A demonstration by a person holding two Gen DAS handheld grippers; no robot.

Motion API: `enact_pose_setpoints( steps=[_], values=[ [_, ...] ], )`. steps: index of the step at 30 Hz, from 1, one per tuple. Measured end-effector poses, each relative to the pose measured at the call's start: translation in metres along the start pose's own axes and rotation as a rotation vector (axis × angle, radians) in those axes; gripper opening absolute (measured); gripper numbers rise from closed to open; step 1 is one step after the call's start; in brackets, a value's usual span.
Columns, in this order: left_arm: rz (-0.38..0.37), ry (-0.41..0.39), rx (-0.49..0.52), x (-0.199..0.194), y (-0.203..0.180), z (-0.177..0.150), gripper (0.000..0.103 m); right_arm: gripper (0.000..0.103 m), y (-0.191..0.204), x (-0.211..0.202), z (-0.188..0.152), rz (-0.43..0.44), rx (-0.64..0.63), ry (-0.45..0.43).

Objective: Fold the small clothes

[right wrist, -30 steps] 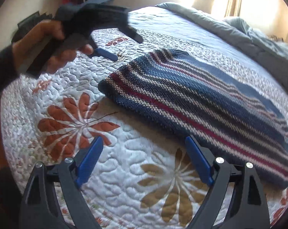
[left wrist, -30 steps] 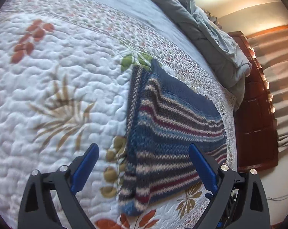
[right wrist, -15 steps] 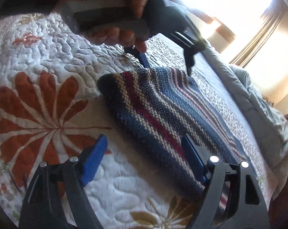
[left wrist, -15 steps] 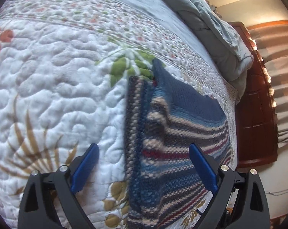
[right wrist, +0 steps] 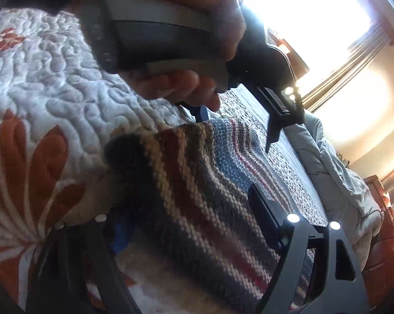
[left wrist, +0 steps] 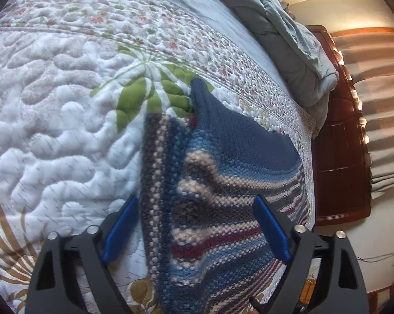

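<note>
A folded striped knit garment (left wrist: 223,198), blue with cream, grey and red bands, lies on the white quilted bedspread (left wrist: 53,136). My left gripper (left wrist: 197,230) is open, its blue pads straddling the garment's near left corner, low over it. In the right wrist view the same garment (right wrist: 197,183) fills the centre. My right gripper (right wrist: 191,225) is open around its near edge, one finger partly under the fabric's shadow. The hand holding the left gripper (right wrist: 272,115) hovers over the garment's far corner.
A crumpled grey duvet (left wrist: 288,44) lies along the far side of the bed. A dark wooden footboard or cabinet (left wrist: 338,141) stands beyond the bed edge. A bright window with curtains (right wrist: 314,26) is behind. The quilt has orange and green flower prints.
Both grippers have moved forward and down onto the garment. The left one now straddles its corner; the right one has closed in on the near edge. Both jaws stay open.
</note>
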State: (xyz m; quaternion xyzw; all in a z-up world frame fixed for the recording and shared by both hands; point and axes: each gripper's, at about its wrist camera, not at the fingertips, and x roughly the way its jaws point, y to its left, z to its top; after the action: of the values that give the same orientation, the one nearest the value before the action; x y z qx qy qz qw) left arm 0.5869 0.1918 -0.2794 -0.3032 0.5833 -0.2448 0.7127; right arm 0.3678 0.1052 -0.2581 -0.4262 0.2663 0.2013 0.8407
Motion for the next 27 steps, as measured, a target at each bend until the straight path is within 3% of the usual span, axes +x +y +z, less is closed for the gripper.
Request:
enact_pose_setpoints(
  steps=[6, 8, 9, 11, 19, 23, 27],
  values=[
    [0.041, 0.008, 0.012, 0.001, 0.006, 0.003, 0.062, 0.075, -0.002, 0.008, 0.004, 0.003, 0.026, -0.007],
    [0.055, -0.005, 0.011, 0.0, 0.008, 0.004, 0.04, 0.053, -0.005, 0.011, 0.003, 0.03, 0.033, -0.001],
    [0.049, -0.012, 0.008, 0.0, 0.008, 0.004, 0.032, 0.049, -0.004, 0.011, 0.002, 0.033, 0.033, 0.002],
    [0.058, -0.019, 0.017, 0.0, 0.005, 0.004, 0.024, 0.034, -0.004, 0.011, 0.002, 0.04, 0.036, 0.003],
    [0.147, -0.039, 0.053, -0.013, -0.028, 0.006, 0.019, 0.021, -0.026, -0.008, 0.006, 0.067, 0.098, -0.023],
    [0.191, -0.045, 0.074, -0.024, -0.058, 0.01, 0.019, 0.013, -0.046, -0.028, 0.01, 0.076, 0.151, -0.046],
    [0.231, -0.052, 0.107, -0.034, -0.092, 0.015, 0.019, 0.012, -0.066, -0.049, 0.011, 0.076, 0.208, -0.072]
  ],
)
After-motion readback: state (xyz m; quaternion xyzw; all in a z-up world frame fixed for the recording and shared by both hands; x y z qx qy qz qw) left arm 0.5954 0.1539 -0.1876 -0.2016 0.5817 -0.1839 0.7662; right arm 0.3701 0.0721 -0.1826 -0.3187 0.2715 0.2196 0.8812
